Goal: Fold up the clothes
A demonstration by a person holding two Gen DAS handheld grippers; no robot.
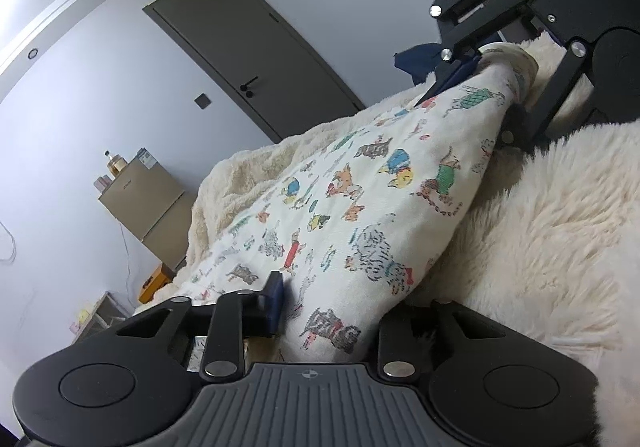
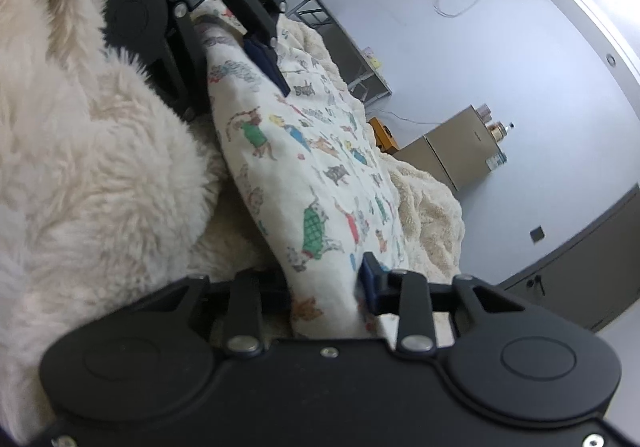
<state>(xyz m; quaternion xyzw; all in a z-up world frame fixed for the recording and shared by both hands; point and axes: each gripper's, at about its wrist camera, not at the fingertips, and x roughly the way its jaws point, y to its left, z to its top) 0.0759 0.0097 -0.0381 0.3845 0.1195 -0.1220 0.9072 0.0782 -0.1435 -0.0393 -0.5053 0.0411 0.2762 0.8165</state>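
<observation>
Over a fluffy cream blanket (image 1: 560, 231), both grippers pinch one printed garment (image 1: 352, 207).

Left wrist view: the left gripper (image 1: 320, 311) is closed on the garment's near end, with the right gripper (image 1: 484, 87) clamping the far end before a grey door (image 1: 256, 59). Right wrist view: the right gripper (image 2: 324, 287) grips the cloth, stretched to the left gripper (image 2: 236, 55); a small fridge (image 2: 460, 151) stands behind.
</observation>
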